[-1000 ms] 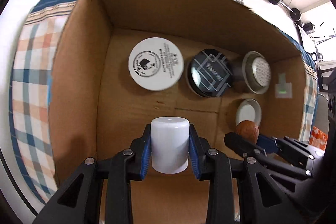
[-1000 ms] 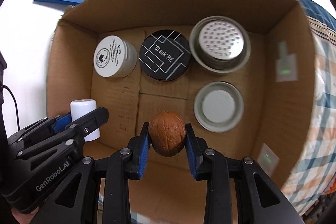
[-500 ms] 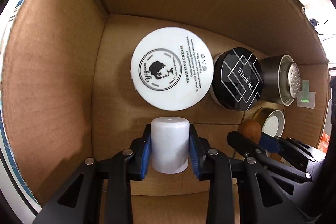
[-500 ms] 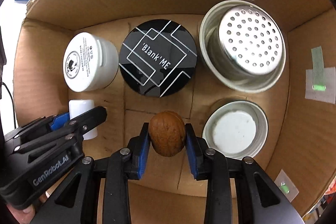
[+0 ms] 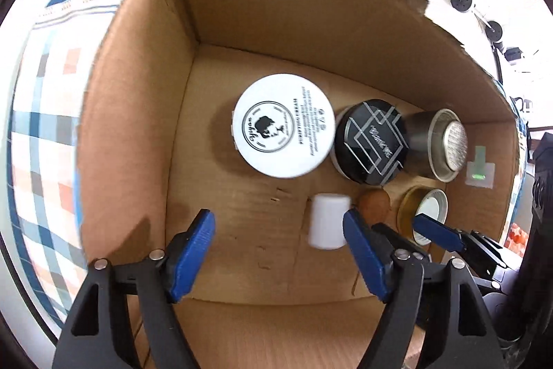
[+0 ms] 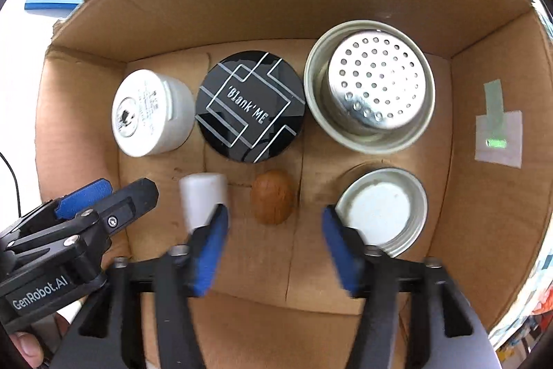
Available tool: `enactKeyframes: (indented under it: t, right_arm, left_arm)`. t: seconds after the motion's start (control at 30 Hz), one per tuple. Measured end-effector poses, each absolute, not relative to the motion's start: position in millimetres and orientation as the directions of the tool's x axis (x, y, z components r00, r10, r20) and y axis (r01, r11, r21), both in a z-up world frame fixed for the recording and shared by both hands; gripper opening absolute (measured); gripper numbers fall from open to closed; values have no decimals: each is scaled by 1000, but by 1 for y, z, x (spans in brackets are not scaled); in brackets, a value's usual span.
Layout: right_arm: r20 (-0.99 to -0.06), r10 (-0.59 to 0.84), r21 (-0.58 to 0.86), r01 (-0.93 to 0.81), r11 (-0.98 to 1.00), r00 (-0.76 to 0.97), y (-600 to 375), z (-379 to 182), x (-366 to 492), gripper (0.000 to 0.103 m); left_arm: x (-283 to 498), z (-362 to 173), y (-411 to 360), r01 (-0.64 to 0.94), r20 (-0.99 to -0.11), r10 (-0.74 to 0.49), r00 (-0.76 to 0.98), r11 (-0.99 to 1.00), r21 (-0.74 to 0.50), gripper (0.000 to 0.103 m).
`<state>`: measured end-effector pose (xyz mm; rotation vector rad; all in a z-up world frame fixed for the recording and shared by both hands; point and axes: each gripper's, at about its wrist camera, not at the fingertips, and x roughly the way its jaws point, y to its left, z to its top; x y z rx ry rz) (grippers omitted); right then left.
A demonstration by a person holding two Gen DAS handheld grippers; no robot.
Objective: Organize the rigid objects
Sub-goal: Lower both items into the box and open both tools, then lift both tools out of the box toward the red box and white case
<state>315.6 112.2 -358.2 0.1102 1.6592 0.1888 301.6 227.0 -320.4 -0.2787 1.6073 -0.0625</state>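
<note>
left claw spread wide, white cap beside walnut

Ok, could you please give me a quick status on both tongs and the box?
Left tongs open, right tongs open. White cap and walnut resting side by side on the box floor. Nothing obstructing.

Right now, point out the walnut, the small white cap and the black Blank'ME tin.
walnut [image 6: 273, 201], right wrist view, middle of its shell.
small white cap [image 6: 202, 194], right wrist view, upper side wall.
black Blank'ME tin [image 6: 249, 106], right wrist view, lid centre.
</note>
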Motion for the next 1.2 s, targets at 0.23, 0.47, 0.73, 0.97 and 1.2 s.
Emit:
enactKeyframes:
  t: [0.23,0.47,0.73,0.97,1.2]
  right_arm:
    - [-994,76,80,-55,995,-75,105,-340,294,92]
    - [-995,88,91,-66,994,-45,92,-320,282,99]
    - [-988,152,152,-67,986,1,59,-276,267,99]
    - [-981,185,183,-33,983,58,5,-211,270,99]
    - [-987,142,144,30,989,74,-75,-191,283,99]
  left_arm:
    - [285,-285,212,-59,-995,-100,27,993,-102,103]
    - [266,-260,203,-45,-991,-111,72,992,-115,103]
    - [259,-215,181,-21,-982,-120,149,992,-125,103]
    - [270,-163,129,64,-960,-163,229,986,-152,103]
    - [297,-155,58,153,-955,-196,222,974,-164,103]
